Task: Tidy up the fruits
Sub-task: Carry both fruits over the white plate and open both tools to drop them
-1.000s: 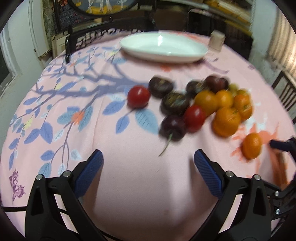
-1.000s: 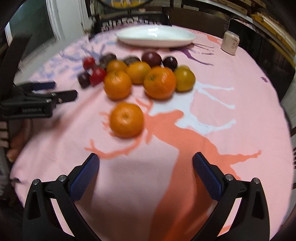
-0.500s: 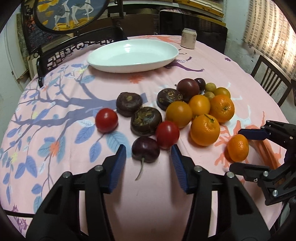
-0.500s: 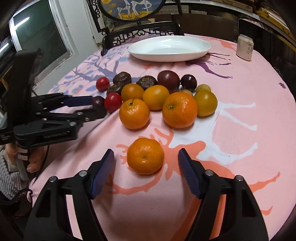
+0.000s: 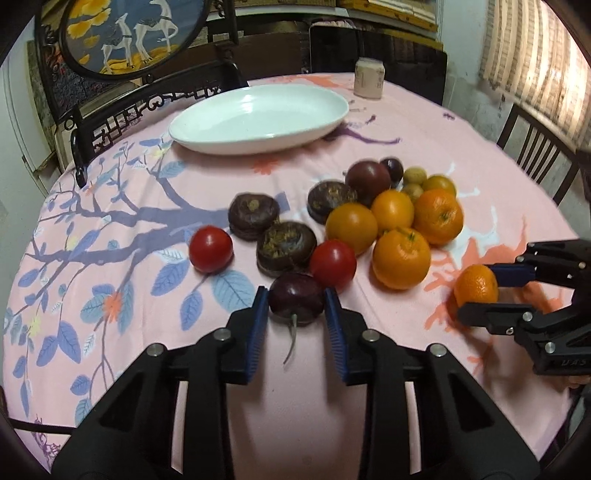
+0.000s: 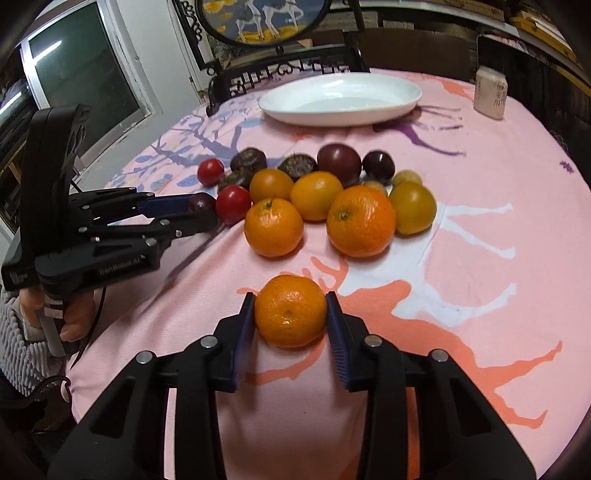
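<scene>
My left gripper (image 5: 295, 312) is shut on a dark purple plum (image 5: 296, 298) with a stem, resting on the pink tablecloth at the near edge of the fruit pile. My right gripper (image 6: 290, 314) is shut on a small mandarin (image 6: 290, 310) that sits alone in front of the pile. The pile holds oranges (image 6: 360, 220), red tomatoes (image 5: 211, 249), dark flat fruits (image 5: 286, 245) and small yellow fruits (image 5: 414, 175). An empty white oval dish (image 5: 258, 118) stands behind the pile. In the left wrist view the right gripper (image 5: 476, 291) shows at the right; in the right wrist view the left gripper (image 6: 201, 212) shows at the left.
A small white jar (image 5: 368, 78) stands at the back of the round table (image 6: 517, 184). Dark wooden chairs (image 5: 122, 114) ring the table's far side and right. A round framed picture (image 5: 129, 33) stands behind the dish. A window (image 6: 81, 74) is at the left.
Both grippers have moved forward and closed from open: the left onto the purple plum, the right onto the lone mandarin.
</scene>
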